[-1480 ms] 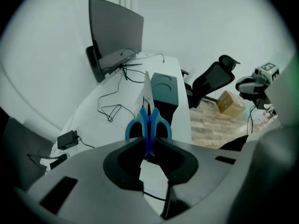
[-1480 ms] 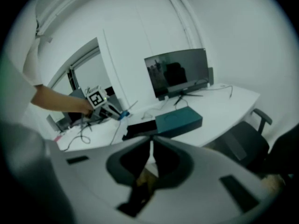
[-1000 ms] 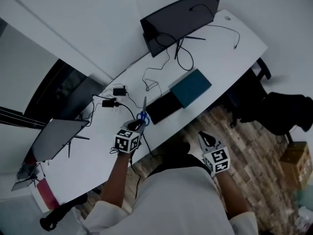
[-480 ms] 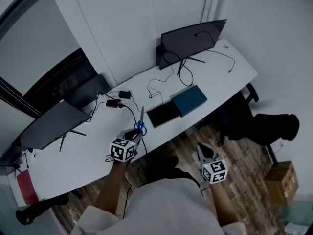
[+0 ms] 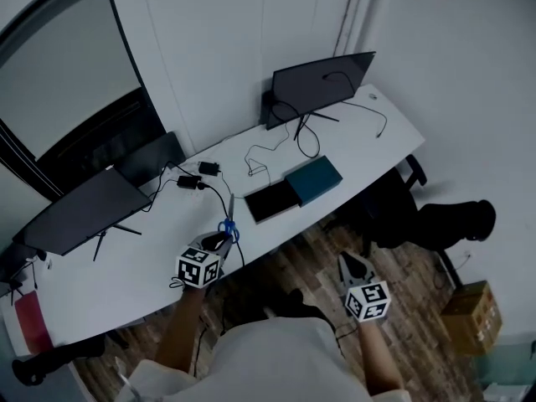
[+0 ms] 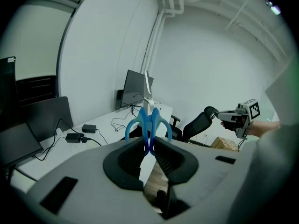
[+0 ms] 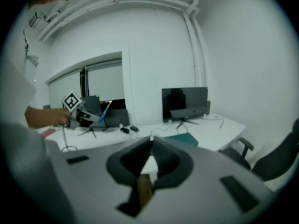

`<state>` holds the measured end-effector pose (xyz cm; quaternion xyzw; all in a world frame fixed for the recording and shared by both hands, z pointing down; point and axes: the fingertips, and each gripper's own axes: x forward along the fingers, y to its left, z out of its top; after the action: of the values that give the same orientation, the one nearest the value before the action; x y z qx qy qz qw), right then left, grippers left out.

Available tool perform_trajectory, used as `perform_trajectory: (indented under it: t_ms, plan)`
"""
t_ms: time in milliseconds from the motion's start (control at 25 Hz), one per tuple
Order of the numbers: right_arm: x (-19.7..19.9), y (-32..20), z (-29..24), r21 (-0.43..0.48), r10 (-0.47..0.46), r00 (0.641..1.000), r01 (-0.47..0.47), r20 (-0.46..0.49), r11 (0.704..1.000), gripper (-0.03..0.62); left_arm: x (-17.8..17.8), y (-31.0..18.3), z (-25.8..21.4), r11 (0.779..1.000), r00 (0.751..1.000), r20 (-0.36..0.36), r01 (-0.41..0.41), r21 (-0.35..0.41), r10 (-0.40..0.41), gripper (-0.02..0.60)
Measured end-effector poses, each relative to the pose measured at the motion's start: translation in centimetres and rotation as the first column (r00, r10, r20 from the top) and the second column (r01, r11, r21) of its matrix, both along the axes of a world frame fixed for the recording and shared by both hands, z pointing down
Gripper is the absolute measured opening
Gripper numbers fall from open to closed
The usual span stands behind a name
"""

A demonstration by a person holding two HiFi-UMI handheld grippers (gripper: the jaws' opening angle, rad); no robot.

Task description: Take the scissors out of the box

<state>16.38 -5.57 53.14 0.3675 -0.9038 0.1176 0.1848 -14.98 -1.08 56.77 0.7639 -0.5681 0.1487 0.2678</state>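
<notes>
By white desk point(image 5: 117, 266), L tool point(image 6: 148, 141) grips scissors point(image 6: 149, 118); R tool point(image 7: 151, 138) seemingly shut.

Soft, cool, even light is washing the white wall point(image 5: 251, 48) and counter point(image 5: 352, 145) pale, and the head view is looking slightly hazy. Both gripper views are bending and darkening toward their round edges. The scissors point(image 6: 148, 122) are showing crisp in the left one, while my right jaws are blurring up close.

left gripper point(image 6: 149, 143) fingers: clamped on scissors point(image 6: 149, 120) handles | blades: upright | behind: desk point(image 6: 106, 136), monitor point(image 6: 134, 88)
</notes>
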Motion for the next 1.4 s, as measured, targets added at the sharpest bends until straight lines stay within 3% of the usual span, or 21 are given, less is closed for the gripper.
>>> perform_trajectory:
  t_ms: [360, 760, 1400]
  plan:
    - [1.5, -2.6, -3.1, 0.04, -0.025, 0.997, 0.023, 0.074, 0.999, 0.038, 1.8, -0.3, -3.1, 0.996, 0.998, 0.001, 0.057, 0.064, -0.057, 0.095]
    - [3.1, -5.0, -5.1, 0.13, -0.164, 0.985, 0.155, 0.061, 0.979, 0.037, 5.5, 0.2, -5.7, 0.987, 0.993, -0.016, 0.118, 0.107, -0.117, 0.095]
    - [5.0, -6.4, -5.9, 0.149, -0.192, 0.978, 0.178, 0.086, 0.973, 0.037, 8.2, 0.3, -6.6, 0.979, 0.988, -0.017, 0.155, 0.133, -0.155, 0.095]
